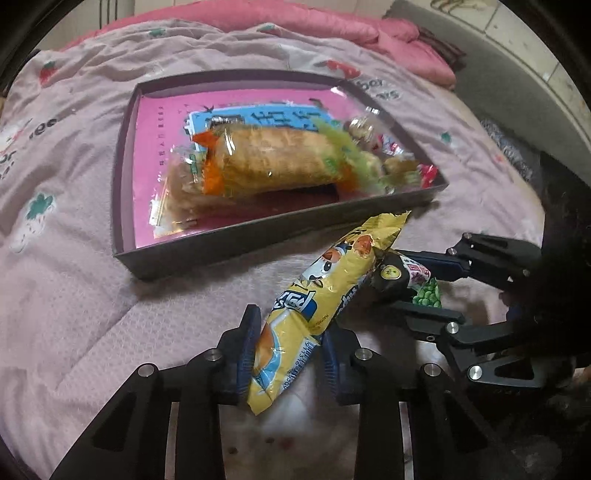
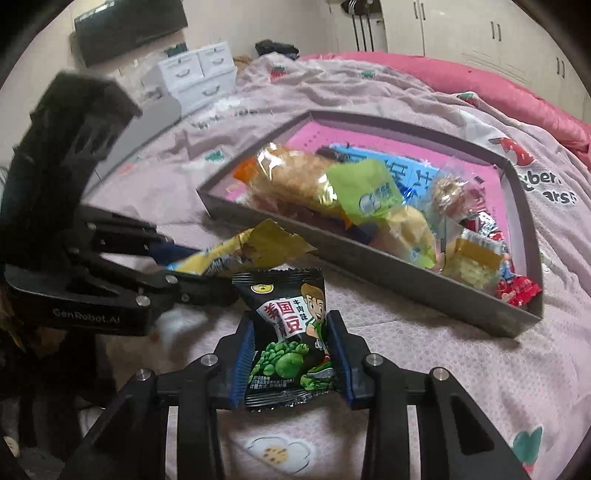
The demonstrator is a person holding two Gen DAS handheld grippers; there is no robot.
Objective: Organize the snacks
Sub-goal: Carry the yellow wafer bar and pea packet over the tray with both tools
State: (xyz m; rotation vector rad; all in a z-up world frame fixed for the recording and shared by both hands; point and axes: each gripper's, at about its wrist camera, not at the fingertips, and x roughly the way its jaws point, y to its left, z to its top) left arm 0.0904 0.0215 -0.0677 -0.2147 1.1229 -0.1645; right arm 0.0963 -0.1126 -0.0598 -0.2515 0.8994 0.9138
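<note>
A long yellow snack packet (image 1: 314, 299) sits between the blue pads of my left gripper (image 1: 288, 354), which is shut on its lower part; it points up toward the box. In the right wrist view that yellow packet (image 2: 236, 254) sticks out of the left gripper (image 2: 192, 269) at the left. My right gripper (image 2: 291, 354) is shut on a black green-pea packet (image 2: 288, 332), held upright. The same black packet (image 1: 402, 280) shows in the left wrist view, in the right gripper (image 1: 406, 284). Beyond both lies a shallow grey box (image 1: 258, 240) (image 2: 369, 266) with a pink floor, holding several wrapped snacks.
The box rests on a pink quilt (image 1: 74, 277) with strawberry prints, on a bed. A darker pink blanket (image 2: 480, 85) lies at the far side. White drawer boxes (image 2: 192, 70) and a wall screen (image 2: 129, 26) stand beyond the bed; white cupboards (image 2: 480, 33) line the back.
</note>
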